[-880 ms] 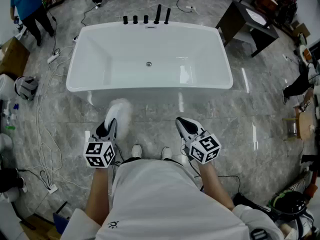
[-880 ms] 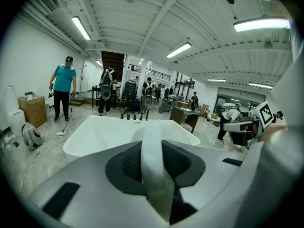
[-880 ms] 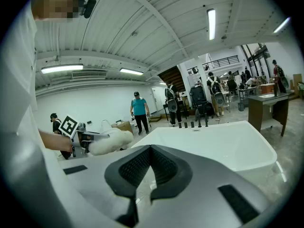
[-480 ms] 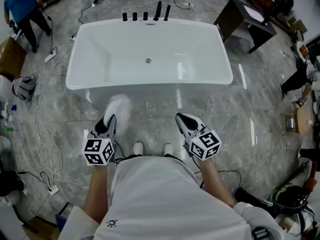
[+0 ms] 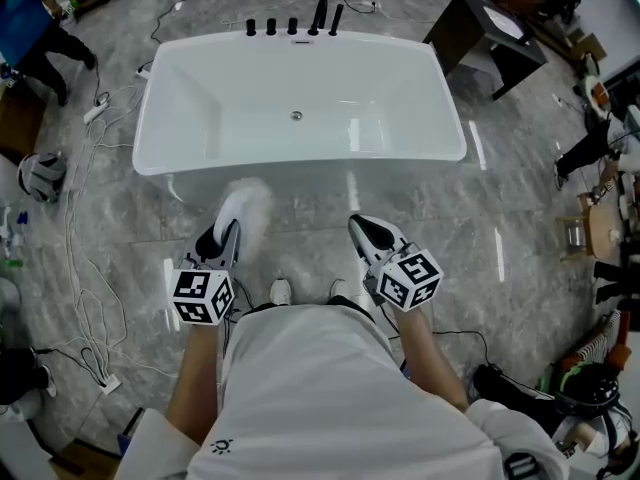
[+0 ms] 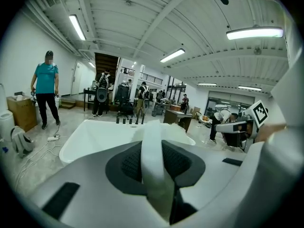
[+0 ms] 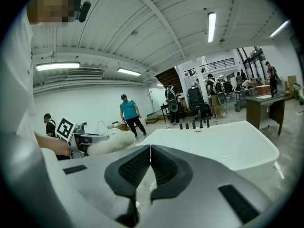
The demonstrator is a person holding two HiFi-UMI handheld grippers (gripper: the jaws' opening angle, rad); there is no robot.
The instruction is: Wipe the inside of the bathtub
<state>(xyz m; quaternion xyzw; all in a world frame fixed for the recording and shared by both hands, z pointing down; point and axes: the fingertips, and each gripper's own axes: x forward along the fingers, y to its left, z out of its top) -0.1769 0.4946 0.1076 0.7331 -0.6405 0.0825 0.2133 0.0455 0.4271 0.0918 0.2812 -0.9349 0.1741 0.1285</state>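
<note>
Wiping has not begun, as far as I can judge. Nearest the person, the left tool is clamped on the white strip of a fluffy white duster. The right tool is closed on nothing. Both hang over the floor, short of the bathtub. Its whole inside lies beyond them, yet to be wiped.

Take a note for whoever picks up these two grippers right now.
Left gripper: jaws shut on the white strip of the fluffy white duster.
Right gripper: jaws together, empty.
Both are over the floor, short of the near rim of the bathtub.
Done: duster in hand.
Left: reach over the rim and wipe the inside. No wiping appears to have begun.
</note>
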